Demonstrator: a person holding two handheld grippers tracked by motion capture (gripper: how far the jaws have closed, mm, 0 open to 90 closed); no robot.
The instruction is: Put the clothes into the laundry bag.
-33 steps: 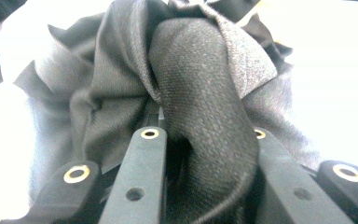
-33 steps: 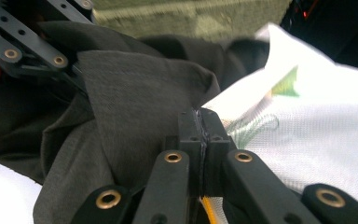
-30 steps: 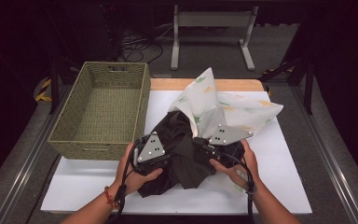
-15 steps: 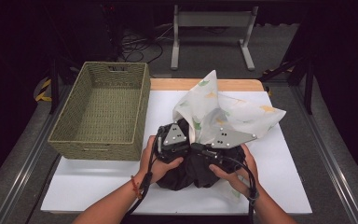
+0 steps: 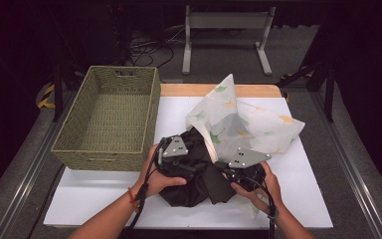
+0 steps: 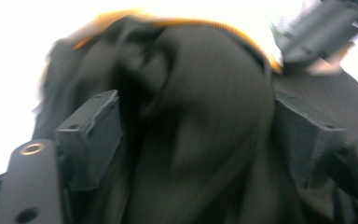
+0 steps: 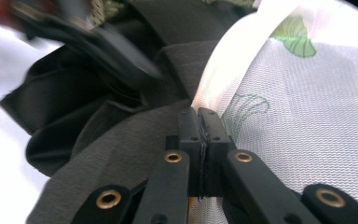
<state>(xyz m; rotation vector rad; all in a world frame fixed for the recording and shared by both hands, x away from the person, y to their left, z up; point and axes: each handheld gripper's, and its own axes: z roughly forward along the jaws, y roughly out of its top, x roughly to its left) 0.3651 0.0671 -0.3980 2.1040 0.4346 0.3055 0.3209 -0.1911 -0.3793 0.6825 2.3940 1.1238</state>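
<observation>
A lab or studio is suggested. A white table (image 5: 298, 199) is ringed by dark floor, cables (image 5: 146, 47) and a metal stand (image 5: 226, 30).

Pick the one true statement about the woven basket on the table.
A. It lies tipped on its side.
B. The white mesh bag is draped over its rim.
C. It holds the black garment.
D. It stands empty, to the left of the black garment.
D: in the high view the woven basket stands upright with a bare bottom, while the black garment and the white mesh bag lie on the white table to its right.
</observation>
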